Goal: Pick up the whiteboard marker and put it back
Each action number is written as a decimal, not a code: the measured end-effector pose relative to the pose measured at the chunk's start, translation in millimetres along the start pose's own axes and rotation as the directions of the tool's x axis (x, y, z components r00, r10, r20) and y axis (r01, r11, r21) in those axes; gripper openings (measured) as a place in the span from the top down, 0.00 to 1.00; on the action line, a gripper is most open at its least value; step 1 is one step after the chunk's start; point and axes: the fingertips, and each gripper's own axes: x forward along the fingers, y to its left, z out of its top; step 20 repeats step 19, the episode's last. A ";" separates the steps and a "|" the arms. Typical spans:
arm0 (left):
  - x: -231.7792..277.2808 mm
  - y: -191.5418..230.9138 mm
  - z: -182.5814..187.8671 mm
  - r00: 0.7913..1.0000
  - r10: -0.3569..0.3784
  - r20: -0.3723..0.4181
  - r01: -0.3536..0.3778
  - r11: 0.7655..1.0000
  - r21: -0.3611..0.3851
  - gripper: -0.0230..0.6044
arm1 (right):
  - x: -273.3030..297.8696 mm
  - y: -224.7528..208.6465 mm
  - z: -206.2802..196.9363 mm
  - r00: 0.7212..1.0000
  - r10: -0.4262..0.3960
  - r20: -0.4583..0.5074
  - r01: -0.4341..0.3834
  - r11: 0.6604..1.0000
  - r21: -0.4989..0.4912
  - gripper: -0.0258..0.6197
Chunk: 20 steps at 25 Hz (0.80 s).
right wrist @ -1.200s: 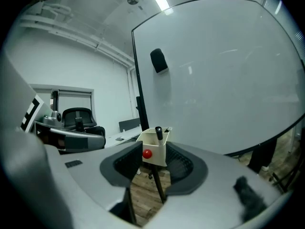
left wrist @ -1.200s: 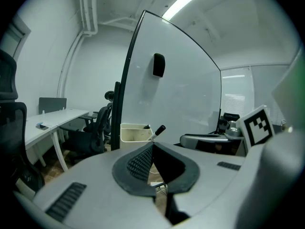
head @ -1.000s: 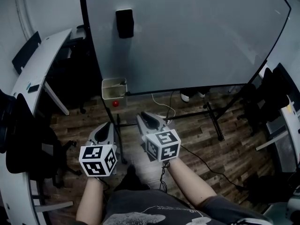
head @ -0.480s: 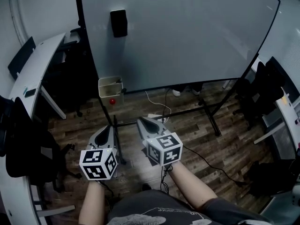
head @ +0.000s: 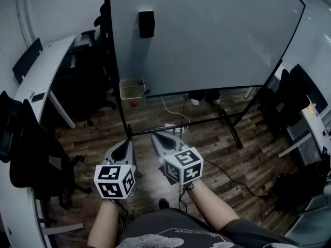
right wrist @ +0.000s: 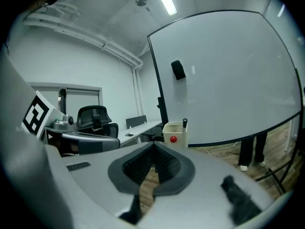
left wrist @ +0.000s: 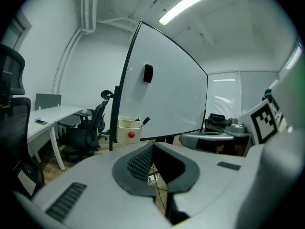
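Note:
A black whiteboard marker (head: 146,92) (left wrist: 144,121) (right wrist: 185,124) stands upright in a cream holder box (head: 130,88) (left wrist: 128,128) (right wrist: 174,132) with a red dot. The box hangs at the lower left corner of the whiteboard (head: 207,35). My left gripper (head: 125,143) (left wrist: 151,145) and right gripper (head: 155,136) (right wrist: 154,147) hover side by side over the wooden floor, well short of the box. Both point toward it. Each pair of jaws meets at the tips with nothing between them.
A black eraser (head: 146,24) sticks to the whiteboard above the box. The board's black stand legs (head: 227,123) and a cable (head: 178,119) cross the floor ahead. A white desk (head: 44,68) and black office chairs (head: 31,154) line the left; more chairs (head: 289,94) stand right.
The whiteboard and box have shifted right in the head view and look slightly nearer. Both grippers have moved forward together. The right gripper's jaws have narrowed to shut.

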 end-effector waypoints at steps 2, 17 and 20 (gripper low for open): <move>-9.1 0.6 -2.1 1.000 -0.004 0.002 0.004 1.000 0.000 0.94 | -2.9 9.7 -1.1 1.000 -0.002 -0.002 0.002 1.000 -0.027 0.92; -59.2 -4.8 -32.0 0.999 -0.030 -0.021 0.030 1.000 -0.007 0.94 | -37.7 50.1 -20.4 0.999 -0.036 -0.021 0.036 0.999 -0.026 0.93; -63.6 -8.8 -36.6 0.999 -0.034 -0.026 0.034 0.999 -0.005 0.94 | -44.1 53.4 -23.9 0.999 -0.040 -0.022 0.039 0.999 -0.024 0.93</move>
